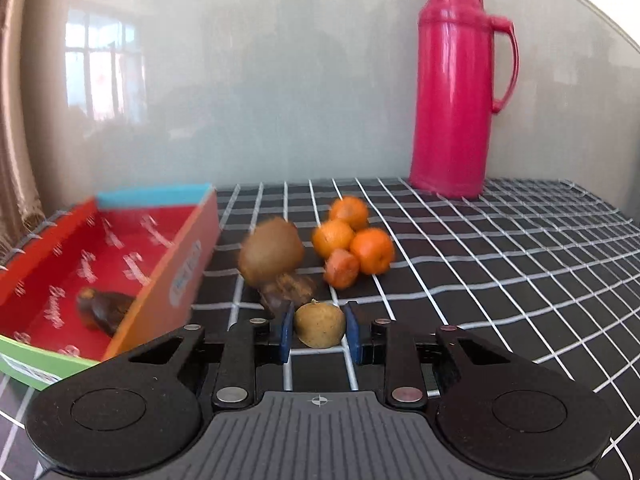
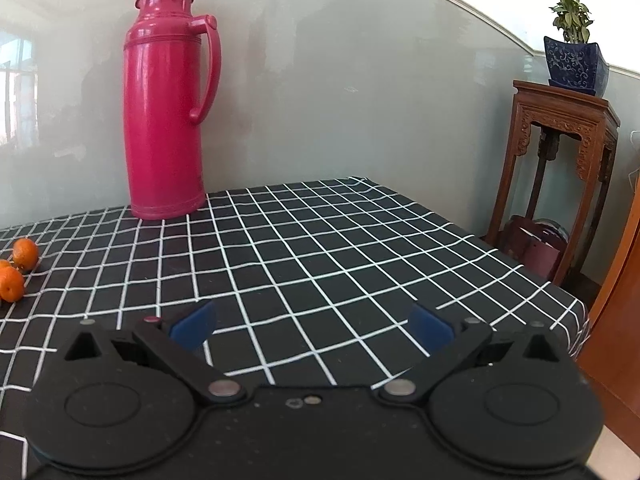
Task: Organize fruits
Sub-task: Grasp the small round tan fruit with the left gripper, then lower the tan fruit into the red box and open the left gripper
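the sorting looks barely started. one dark, wrinkled fruit [image 1: 105, 307] lies inside the red box [image 1: 48, 248], and everything else is out on the black checked tablecloth [image 1: 500, 264]: a fuzzy brown kiwi [image 1: 272, 251], a dark shrivelled piece [image 1: 288, 289] just beneath it, and four tangerines [image 1: 352, 240] huddled together, touching.

the left gripper [image 1: 320, 330] has its blue pads pressed against both sides of a small yellow-green fruit [image 1: 320, 325], round with a speckled, matte skin and a tiny stem nub. it is blurred enough that i cannot say whether it is lifted or resting on the cloth. the box sits just to the left of it, near the kiwi.

the right gripper [image 2: 312, 326] hangs over bare cloth with its jaws spread wide and nothing between them, well apart from the fruit; only two tangerines show at the far left edge of its view.

the box is cardboard, glossy red inside with pale script, a blue end wall and a green outer side. a tall pink plastic thermos [image 1: 456, 88] stands at the back.
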Demonstrator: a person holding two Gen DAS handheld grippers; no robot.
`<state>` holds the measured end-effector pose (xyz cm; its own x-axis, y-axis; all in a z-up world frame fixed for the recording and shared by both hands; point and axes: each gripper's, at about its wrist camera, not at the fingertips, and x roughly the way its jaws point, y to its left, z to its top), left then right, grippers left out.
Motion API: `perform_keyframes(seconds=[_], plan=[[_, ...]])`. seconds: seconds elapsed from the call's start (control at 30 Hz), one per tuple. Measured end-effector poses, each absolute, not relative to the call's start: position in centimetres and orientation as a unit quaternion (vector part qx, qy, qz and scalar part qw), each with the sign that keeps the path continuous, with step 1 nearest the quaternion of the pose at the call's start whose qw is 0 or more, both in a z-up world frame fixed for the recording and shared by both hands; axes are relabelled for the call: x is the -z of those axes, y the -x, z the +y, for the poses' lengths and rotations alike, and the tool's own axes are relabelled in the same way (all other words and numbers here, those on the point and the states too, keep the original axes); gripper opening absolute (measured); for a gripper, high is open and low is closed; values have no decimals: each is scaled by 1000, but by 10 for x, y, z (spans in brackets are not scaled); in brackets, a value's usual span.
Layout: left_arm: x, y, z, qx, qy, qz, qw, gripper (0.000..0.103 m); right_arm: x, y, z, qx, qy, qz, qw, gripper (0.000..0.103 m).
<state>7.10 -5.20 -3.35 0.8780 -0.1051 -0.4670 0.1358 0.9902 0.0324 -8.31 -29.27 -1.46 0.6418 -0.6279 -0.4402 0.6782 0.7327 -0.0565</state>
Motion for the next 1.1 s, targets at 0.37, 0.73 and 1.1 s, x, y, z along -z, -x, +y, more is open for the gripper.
perform_keyframes(seconds=[0.37, 0.73, 1.1], plan=[[8, -52, 11, 0, -11, 173, 985, 27, 8, 52, -252, 320, -35, 222, 921, 103], [16, -72, 90, -78, 26, 221, 972, 27, 6, 26, -218, 287, -22, 226, 930, 103], [12, -51, 93, -95, -2, 168, 981, 103, 6, 17, -203, 268, -15, 227, 936, 103]])
